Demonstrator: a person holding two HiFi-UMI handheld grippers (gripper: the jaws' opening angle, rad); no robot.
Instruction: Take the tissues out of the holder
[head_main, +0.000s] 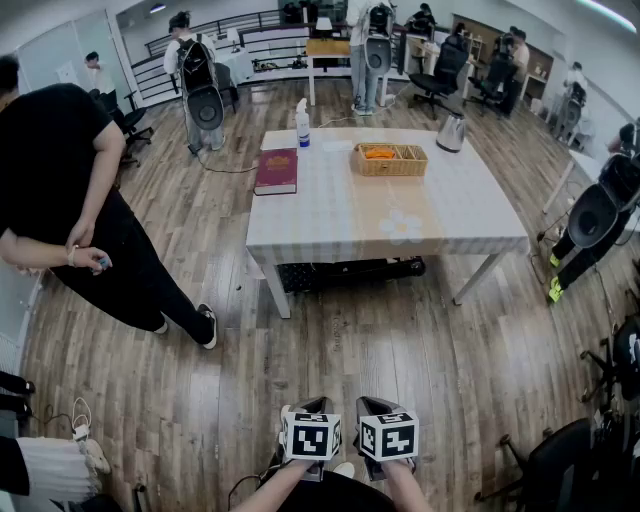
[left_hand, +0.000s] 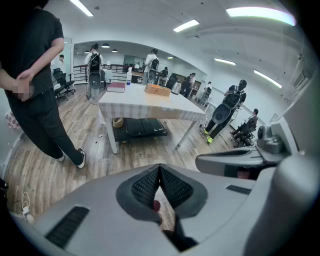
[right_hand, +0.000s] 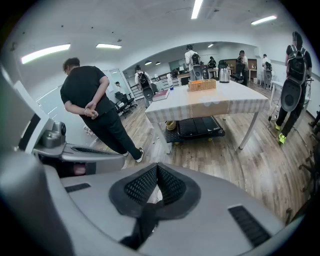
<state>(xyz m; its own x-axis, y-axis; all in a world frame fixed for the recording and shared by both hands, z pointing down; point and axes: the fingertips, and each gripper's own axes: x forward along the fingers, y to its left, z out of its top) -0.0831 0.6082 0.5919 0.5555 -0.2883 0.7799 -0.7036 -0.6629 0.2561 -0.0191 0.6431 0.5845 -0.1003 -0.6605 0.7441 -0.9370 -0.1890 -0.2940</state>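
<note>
A wicker holder (head_main: 389, 159) with something orange inside stands on the far part of a white table (head_main: 400, 225). It also shows far off as the wicker holder (left_hand: 158, 90) in the left gripper view and the wicker holder (right_hand: 202, 85) in the right gripper view. Both grippers are held low and close to the body, well short of the table, over wooden floor. My left gripper (head_main: 312, 404) (left_hand: 160, 170) is shut with nothing in it. My right gripper (head_main: 375, 403) (right_hand: 157, 167) is shut too, also with nothing in it.
A dark red book (head_main: 276, 170), a spray bottle (head_main: 302, 125) and a kettle (head_main: 451, 131) share the table. A person in black (head_main: 60, 200) stands left of it. A black case (head_main: 350, 270) lies underneath. Office chairs (head_main: 590, 215) and several people ring the room.
</note>
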